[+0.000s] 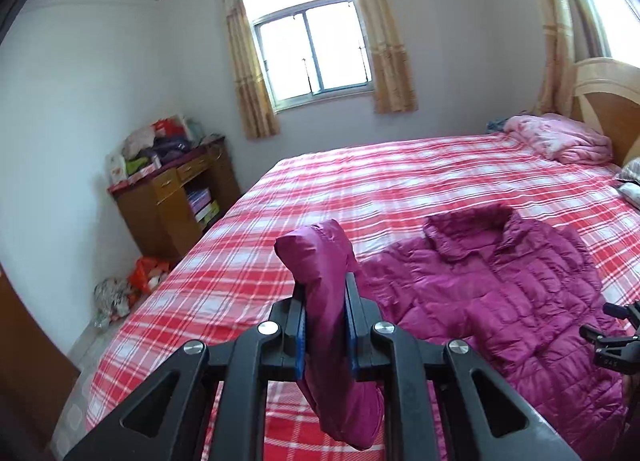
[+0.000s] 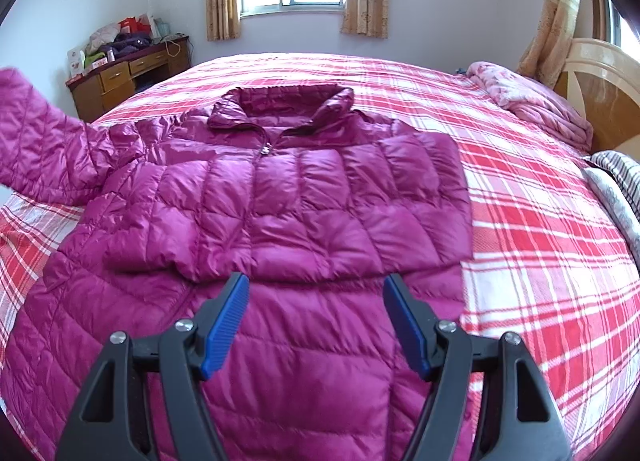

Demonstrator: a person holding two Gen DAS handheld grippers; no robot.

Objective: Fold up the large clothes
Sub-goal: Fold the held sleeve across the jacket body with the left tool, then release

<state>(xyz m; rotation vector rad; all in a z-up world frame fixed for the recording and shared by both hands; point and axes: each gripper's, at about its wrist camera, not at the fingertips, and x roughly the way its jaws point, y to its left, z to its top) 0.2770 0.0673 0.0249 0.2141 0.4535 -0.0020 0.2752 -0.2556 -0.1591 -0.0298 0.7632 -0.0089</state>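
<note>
A magenta quilted down jacket (image 2: 304, 197) lies front up on the red plaid bed, collar toward the window, its right sleeve folded across the chest. My left gripper (image 1: 325, 293) is shut on the cuff of the left sleeve (image 1: 320, 257), lifted above the bed; the cuff sticks up past the blue pads. In the right wrist view that raised sleeve (image 2: 44, 141) shows at the far left. The jacket body (image 1: 500, 281) lies to the right in the left wrist view. My right gripper (image 2: 316, 293) hovers open over the jacket's lower front, nothing between its fingers. It also shows at the right edge (image 1: 612, 337).
The red and white plaid bed (image 2: 540, 229) fills both views. A pink folded quilt (image 2: 532, 105) lies by the wooden headboard (image 2: 600, 89). A striped cloth (image 2: 620, 177) sits at the right edge. A cluttered wooden desk (image 1: 176, 189) stands in the far left corner, bags (image 1: 132, 285) on the floor.
</note>
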